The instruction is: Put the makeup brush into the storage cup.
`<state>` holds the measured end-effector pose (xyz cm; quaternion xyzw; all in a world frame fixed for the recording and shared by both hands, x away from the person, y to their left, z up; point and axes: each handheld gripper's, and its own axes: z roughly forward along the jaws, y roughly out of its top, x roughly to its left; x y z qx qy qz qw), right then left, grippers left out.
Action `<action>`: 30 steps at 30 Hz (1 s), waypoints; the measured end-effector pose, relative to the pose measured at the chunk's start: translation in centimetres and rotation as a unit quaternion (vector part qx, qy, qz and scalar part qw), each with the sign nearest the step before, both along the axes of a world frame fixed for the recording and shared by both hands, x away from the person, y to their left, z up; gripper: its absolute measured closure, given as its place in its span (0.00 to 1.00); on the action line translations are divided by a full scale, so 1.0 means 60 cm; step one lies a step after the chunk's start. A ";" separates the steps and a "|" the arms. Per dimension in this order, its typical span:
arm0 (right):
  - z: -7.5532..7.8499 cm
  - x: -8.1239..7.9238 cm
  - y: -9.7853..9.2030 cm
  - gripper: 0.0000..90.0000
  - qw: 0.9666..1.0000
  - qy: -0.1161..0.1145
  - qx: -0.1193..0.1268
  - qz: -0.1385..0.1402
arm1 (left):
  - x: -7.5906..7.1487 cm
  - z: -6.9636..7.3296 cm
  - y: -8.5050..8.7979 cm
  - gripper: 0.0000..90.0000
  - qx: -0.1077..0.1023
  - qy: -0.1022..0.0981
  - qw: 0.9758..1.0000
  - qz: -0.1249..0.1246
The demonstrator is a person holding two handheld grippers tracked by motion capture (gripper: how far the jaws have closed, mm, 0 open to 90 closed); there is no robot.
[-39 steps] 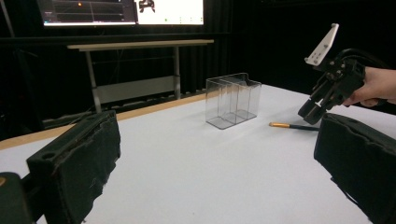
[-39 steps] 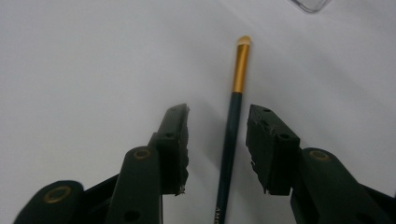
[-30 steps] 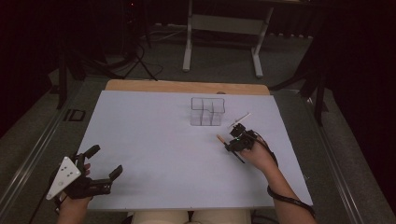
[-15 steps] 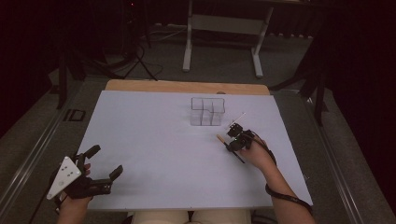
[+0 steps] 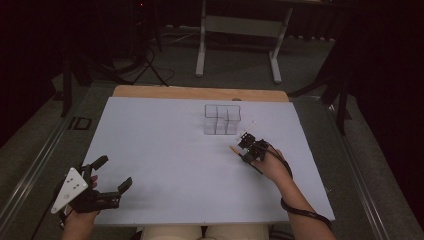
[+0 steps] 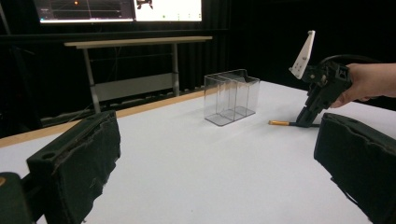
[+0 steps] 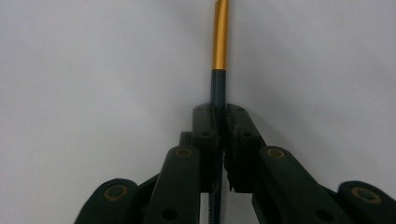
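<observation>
"id" in black letters on grey floor strip (image 5: 80, 123) left of table; monitor text unreadable.

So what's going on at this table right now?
A person holds a two-jaw gripper in each hand at a white table. The right gripper is shut on a thin dark pen with a gold end, low at the table surface near a clear plastic compartment box. The left gripper rests open at the table's near left edge, holding nothing.
</observation>
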<state>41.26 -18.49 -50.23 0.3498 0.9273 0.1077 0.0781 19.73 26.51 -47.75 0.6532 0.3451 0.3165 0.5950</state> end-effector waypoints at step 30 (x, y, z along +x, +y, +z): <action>0.063 -0.039 -0.048 0.93 0.993 -0.040 0.115 -0.003 | 0.000 0.013 -0.021 0.02 -0.006 0.021 0.999 -0.027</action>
